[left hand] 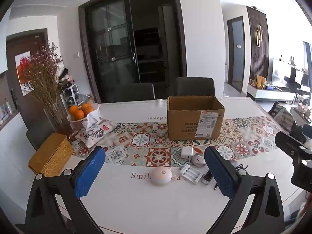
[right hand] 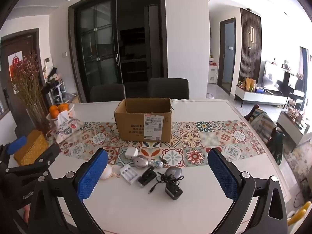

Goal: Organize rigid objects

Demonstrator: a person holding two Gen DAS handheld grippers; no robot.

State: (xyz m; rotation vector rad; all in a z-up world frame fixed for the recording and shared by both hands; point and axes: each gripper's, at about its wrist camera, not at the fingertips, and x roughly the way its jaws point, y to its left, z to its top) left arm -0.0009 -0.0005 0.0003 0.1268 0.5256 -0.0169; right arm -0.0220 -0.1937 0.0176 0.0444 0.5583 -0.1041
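An open cardboard box (left hand: 195,120) (right hand: 143,122) stands on the patterned runner. In front of it lie small items: a white charger cube (left hand: 186,152) (right hand: 131,152), a grey round case (left hand: 198,159) (right hand: 140,162), a white battery holder (left hand: 190,173) (right hand: 128,173), a pale round dome (left hand: 161,175) (right hand: 106,172), a black clip device (right hand: 147,177) and a black power adapter with its cord (right hand: 173,190). My left gripper (left hand: 155,172) hovers open above the dome, empty. My right gripper (right hand: 158,176) is open above the pile, empty.
A vase of dried flowers (left hand: 49,89), a bowl of oranges (left hand: 81,111), a tissue pouch (left hand: 96,130) and a yellow woven box (left hand: 50,154) crowd the table's left end. Two dark chairs (left hand: 195,86) stand behind the white table (left hand: 156,210). Another chair (right hand: 267,124) stands right.
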